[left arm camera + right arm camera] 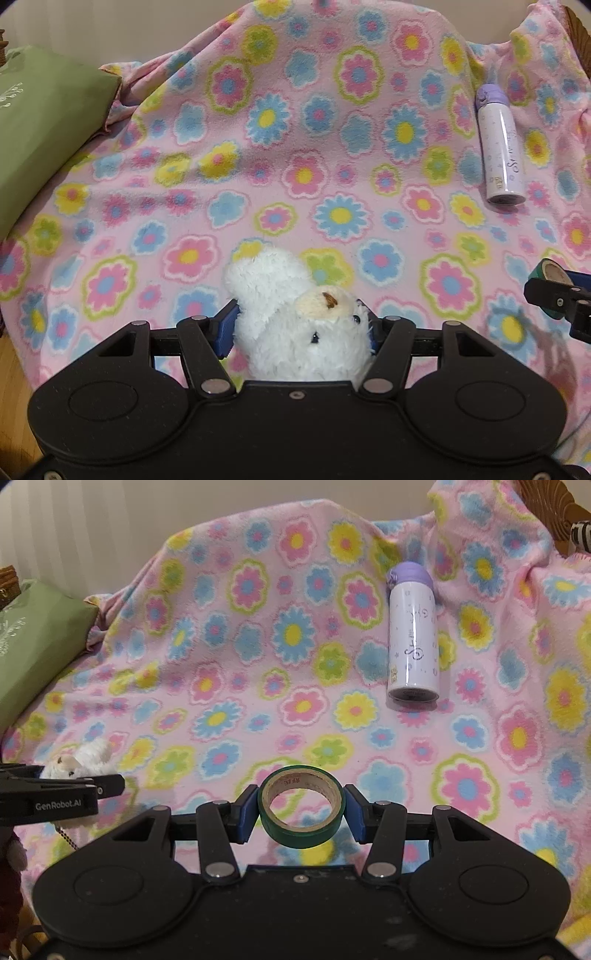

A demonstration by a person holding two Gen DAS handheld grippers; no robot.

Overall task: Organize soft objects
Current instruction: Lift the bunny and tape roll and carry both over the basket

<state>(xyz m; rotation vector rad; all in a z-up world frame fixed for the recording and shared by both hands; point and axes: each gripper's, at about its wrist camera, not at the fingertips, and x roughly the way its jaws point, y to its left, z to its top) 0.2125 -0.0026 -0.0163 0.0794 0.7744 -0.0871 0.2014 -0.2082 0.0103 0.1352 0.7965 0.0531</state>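
A white plush toy (295,321) with a cream snout is clamped between the blue pads of my left gripper (301,328), held above the flowered pink blanket (295,147). In the right wrist view the same plush toy (79,762) shows at the left edge, with the left gripper (74,786) around it. My right gripper (301,812) is shut on a roll of green tape (301,814), lifted off the blanket (258,664). That tape roll (550,277) and the right gripper (554,295) peek in at the right of the left wrist view.
A white bottle with a purple cap (500,144) (412,635) lies on the blanket at the right. A green cushion (40,136) (33,653) sits at the left edge. Wicker furniture (554,506) shows at the top right, wooden floor (11,387) at the lower left.
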